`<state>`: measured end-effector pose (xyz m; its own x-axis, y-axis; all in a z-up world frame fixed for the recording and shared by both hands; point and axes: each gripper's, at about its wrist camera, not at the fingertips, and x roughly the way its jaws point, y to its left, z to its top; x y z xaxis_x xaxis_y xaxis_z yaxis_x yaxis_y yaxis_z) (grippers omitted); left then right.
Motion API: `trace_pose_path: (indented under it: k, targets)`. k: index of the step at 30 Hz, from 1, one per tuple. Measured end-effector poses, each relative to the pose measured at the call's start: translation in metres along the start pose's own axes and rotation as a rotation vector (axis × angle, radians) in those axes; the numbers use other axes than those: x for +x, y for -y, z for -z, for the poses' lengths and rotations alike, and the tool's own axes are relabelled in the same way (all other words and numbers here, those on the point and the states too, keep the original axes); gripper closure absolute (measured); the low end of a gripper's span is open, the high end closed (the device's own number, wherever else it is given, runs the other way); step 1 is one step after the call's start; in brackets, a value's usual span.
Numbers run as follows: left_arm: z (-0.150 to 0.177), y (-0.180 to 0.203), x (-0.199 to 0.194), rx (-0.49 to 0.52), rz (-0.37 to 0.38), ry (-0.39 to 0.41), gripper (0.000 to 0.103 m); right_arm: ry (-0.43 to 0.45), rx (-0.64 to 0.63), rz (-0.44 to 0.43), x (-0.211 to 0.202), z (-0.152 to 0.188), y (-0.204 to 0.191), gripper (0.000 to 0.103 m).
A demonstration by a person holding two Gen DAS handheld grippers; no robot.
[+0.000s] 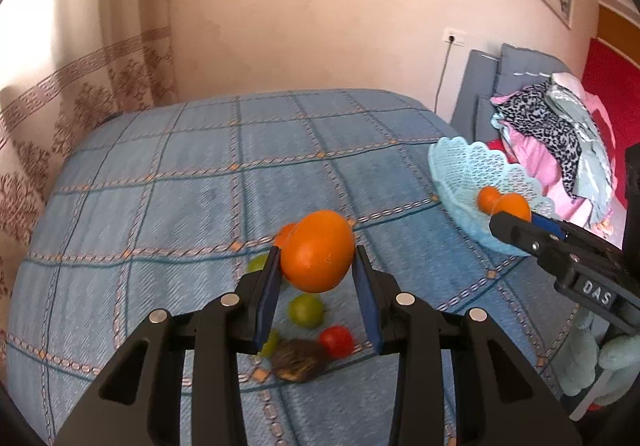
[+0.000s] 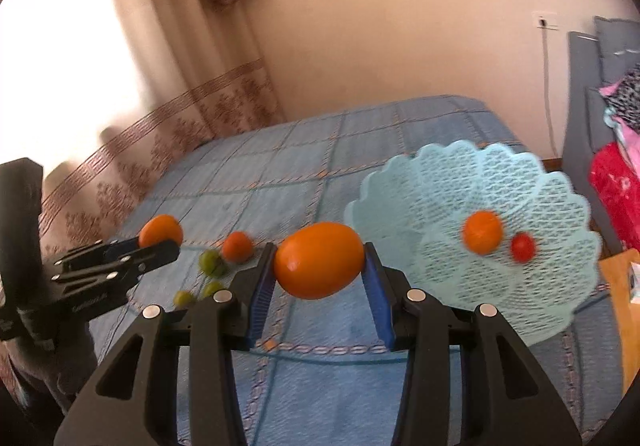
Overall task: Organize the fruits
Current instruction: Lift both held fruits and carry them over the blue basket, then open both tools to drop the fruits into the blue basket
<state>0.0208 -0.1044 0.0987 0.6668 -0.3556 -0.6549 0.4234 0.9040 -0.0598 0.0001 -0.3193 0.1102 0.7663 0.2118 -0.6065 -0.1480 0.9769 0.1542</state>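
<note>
Left gripper [image 1: 316, 266]: blue pads narrowed onto an orange [image 1: 317, 250], held clear above the bedspread. Right gripper [image 2: 320, 266]: likewise closed on a second orange [image 2: 319, 260], gripped end to end between its blue pads.

Landmark: pale blue lattice basket [image 2: 520, 286], scalloped rim, sitting on the bed's near right side. The right gripper's orange hangs just left of the basket rim. Inside the basket: a small orange fruit [image 2: 483, 232] and a small red one [image 2: 523, 247], close together. Well left of the basket, loose on the cover: another small orange fruit [image 2: 237, 246], several small green fruits [image 1: 306, 310], a red fruit [image 1: 337, 341] and a dark brown lump [image 1: 299, 360], blurred, kind unclear. The left gripper's orange is above this cluster.

Surface: bed with blue checked bedspread [image 1: 180, 185], teal and tan stitched lines. Room: plain cream wall, patterned curtain [image 1: 100, 93] far left of the basket by a bright window; behind the basket, grey cushions, a pile of clothes [image 1: 560, 133], a wall socket with cable, a framed picture.
</note>
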Motion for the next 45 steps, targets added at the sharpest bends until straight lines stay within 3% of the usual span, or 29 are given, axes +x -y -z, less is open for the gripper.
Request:
trace_pose_path:
  k: [7,21,30,33,45]
  targets:
    - [-0.019,0.035,0.006,0.067,0.042,0.02,0.067,0.055,0.068,0.122,-0.013,-0.01,0.036,0.059]
    - [-0.048,0.086,0.034,0.121,0.156,0.012,0.067,0.034,0.195,0.281,-0.007,-0.01,0.09,0.059]
    - [-0.054,0.113,0.051,0.145,0.201,0.004,0.067,0.03,0.243,0.305,-0.008,-0.01,0.104,0.058]
    - [-0.054,0.117,0.057,0.145,0.206,-0.002,0.067,0.037,0.271,0.315,-0.008,-0.009,0.109,0.038]
    - [-0.053,0.134,0.071,0.168,0.222,-0.017,0.066,0.103,0.327,0.34,-0.029,-0.013,0.114,0.038]
